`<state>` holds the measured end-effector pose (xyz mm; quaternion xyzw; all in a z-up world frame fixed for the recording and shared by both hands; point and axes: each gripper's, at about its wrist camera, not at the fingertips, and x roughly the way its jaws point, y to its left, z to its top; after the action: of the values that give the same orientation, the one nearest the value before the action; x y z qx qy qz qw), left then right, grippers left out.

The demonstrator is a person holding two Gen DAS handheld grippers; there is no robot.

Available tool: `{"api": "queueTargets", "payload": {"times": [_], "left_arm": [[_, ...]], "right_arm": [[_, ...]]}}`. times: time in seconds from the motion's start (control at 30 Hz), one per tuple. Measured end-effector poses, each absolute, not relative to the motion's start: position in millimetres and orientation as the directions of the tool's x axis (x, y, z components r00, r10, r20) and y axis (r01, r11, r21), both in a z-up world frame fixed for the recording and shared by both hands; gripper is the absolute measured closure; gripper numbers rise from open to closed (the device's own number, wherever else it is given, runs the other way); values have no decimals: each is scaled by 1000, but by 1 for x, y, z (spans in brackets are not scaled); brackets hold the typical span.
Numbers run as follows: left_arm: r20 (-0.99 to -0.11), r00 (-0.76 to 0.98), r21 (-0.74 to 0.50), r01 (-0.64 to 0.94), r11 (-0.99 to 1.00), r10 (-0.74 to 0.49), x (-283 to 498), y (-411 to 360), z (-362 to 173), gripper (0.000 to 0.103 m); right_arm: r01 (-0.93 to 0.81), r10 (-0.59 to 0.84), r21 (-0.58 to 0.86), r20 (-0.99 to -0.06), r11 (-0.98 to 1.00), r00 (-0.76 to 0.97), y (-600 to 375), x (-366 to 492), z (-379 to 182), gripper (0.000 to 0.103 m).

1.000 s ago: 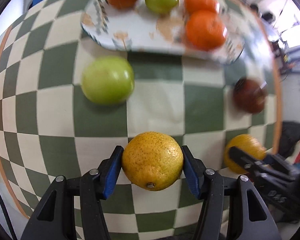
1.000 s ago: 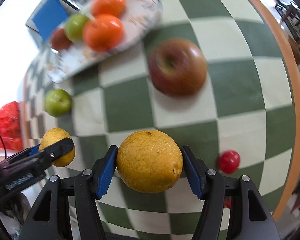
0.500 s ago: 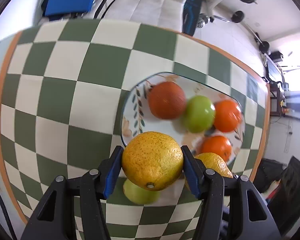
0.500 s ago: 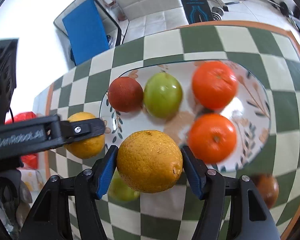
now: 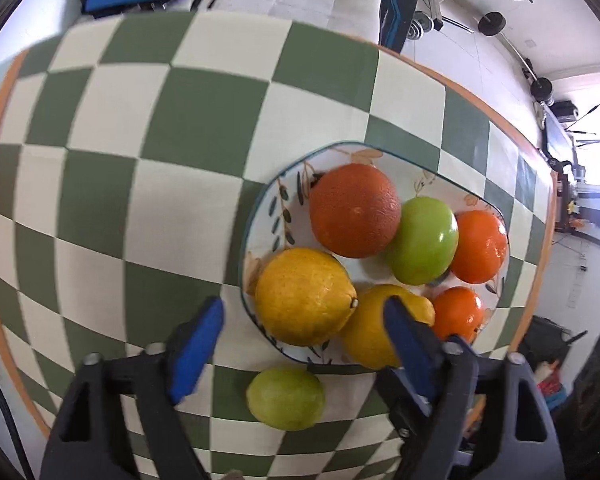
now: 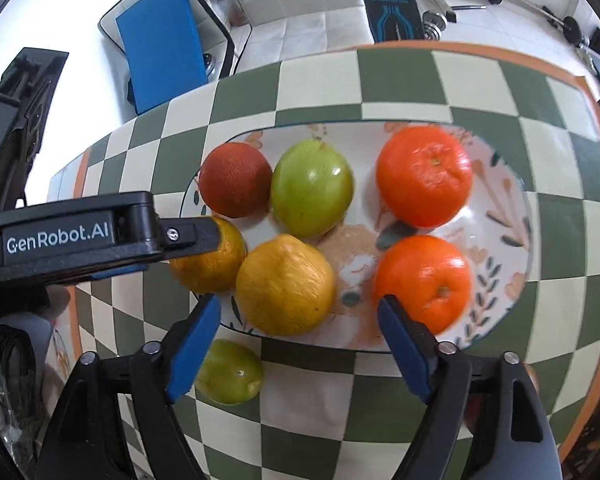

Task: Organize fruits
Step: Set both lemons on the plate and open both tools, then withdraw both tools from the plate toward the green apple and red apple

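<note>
on the plate (image 6: 500,208), six fruits sit close together.
both claws (image 5: 300,344) (image 6: 300,332) gape wide, holding nothing; a green fruit (image 6: 228,372) lies beside on the tabletop (image 5: 120,160).

plate (image 6: 516,280): six fruits, two yellow touching | green fruit (image 6: 228,372): on cloth beside rim

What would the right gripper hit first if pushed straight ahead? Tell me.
Most likely the yellow orange on the plate: it lies centred just beyond the open right gripper. Depth is hard to judge, so how near it is stays unclear.
</note>
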<state>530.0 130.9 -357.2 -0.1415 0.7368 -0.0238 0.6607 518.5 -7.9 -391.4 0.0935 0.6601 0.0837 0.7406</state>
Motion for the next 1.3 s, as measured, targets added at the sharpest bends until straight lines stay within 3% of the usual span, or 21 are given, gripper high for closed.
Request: {"api": "queueTargets", "payload": {"times": [0.07, 0.33, 0.53, 0.8, 1.3], "left_arm": [[-974, -68, -202, -152, 967, -214, 528, 130, -349, 19], [-999, 24, -36, -103, 994, -33, 496, 125, -321, 19], [-997, 73, 19, -76, 997, 25, 465, 113, -310, 19], [-989, 144, 4, -72, 997, 14, 433, 102, -284, 19], [-938, 347, 1, -22, 1000, 9, 365, 85, -200, 19]], "right_arm": [[-3, 218, 220, -967, 976, 127, -11, 515, -383, 9], [8, 92, 95, -980, 995, 174, -44, 499, -355, 7], [17, 63, 68, -983, 998, 175, -61, 485, -351, 7], [27, 46, 53, -973, 998, 228, -79, 454, -325, 7], [9, 35, 43, -906, 999, 422, -88, 379, -227, 7]]}}
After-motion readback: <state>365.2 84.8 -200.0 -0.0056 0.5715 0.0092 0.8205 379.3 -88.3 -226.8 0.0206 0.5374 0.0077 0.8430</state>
